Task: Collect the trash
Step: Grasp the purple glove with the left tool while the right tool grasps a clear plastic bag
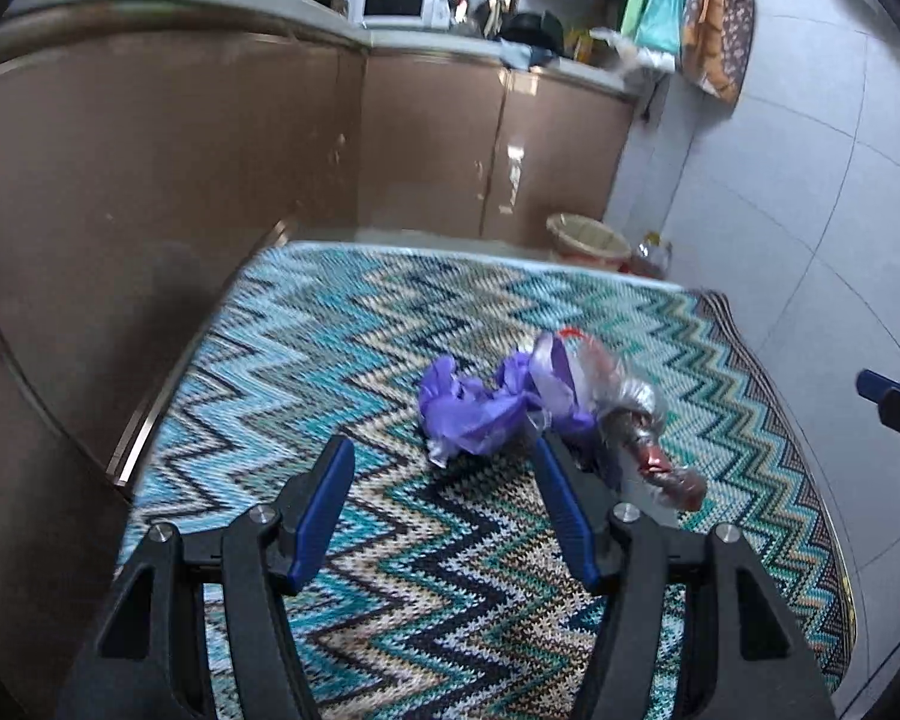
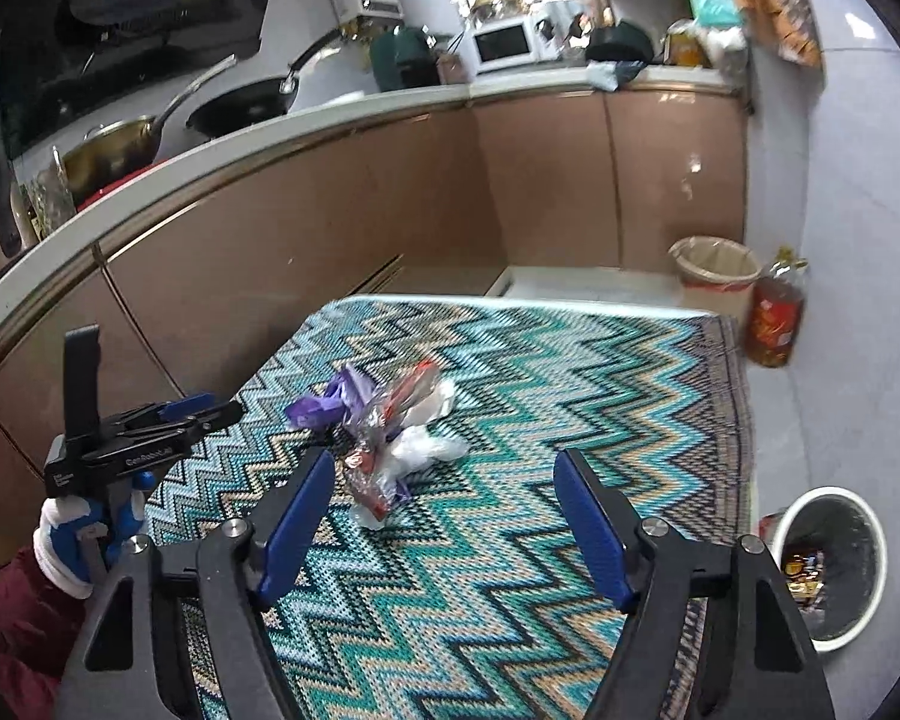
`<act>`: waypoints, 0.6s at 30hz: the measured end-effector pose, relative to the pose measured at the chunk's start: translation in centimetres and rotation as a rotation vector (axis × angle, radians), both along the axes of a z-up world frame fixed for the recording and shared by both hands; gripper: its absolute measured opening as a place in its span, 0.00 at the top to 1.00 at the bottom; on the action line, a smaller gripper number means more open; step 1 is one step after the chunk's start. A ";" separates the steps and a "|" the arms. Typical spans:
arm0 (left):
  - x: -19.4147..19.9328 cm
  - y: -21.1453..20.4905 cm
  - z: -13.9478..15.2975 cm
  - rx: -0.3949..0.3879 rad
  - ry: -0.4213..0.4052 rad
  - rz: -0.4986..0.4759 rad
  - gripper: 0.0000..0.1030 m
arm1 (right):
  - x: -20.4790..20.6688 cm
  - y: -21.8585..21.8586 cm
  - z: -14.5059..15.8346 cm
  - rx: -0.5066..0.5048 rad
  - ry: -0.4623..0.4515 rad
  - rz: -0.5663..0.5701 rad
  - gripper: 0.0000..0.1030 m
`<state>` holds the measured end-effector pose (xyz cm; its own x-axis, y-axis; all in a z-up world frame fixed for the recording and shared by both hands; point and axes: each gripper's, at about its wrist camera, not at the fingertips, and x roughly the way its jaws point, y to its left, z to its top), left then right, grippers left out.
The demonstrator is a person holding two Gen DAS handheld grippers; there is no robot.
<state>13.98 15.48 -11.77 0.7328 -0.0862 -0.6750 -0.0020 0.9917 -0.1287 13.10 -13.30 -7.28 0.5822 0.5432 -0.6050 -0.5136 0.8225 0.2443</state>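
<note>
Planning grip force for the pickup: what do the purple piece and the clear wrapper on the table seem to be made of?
The purple piece looks like thin, soft film or a disposable glove: matte, crumpled into loose folds; which one is unclear. The clear wrapper looks like glossy cellophane-type plastic: see-through, creased, catching highlights, with red print. Both lie on the zigzag tablecloth, which looks knitted.

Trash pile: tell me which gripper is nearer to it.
Left. The left gripper is right at the trash pile, one finger touching it; the right gripper hangs further back.
</note>
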 end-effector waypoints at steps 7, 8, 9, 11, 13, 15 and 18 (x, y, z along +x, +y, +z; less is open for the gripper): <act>3.3 -2.1 -1.8 0.065 0.024 -0.130 0.42 | 3.1 3.5 -1.8 -0.008 0.050 0.096 0.33; 3.9 -2.4 -2.1 0.078 0.025 -0.155 0.43 | 3.6 3.9 -2.1 -0.008 0.059 0.107 0.34; 4.2 -2.5 -2.3 0.083 0.030 -0.166 0.48 | 4.1 4.4 -2.4 -0.006 0.068 0.119 0.34; 5.1 -2.5 -2.9 0.087 0.045 -0.181 0.56 | 5.1 5.5 -2.9 -0.005 0.081 0.145 0.35; 5.8 -2.3 -3.5 0.080 0.061 -0.184 0.62 | 5.9 6.6 -3.5 -0.012 0.090 0.169 0.36; 6.3 -2.0 -4.1 0.055 0.074 -0.187 0.68 | 6.8 7.7 -4.1 -0.014 0.106 0.188 0.40; 6.5 -1.5 -4.5 0.026 0.073 -0.187 0.70 | 7.7 9.1 -5.0 -0.015 0.133 0.216 0.46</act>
<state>20.46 13.96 -16.23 0.6549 -0.1986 -0.7292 0.1745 0.9785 -0.1097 20.84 -4.16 -12.29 0.3680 0.6369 -0.6775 -0.6419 0.7011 0.3105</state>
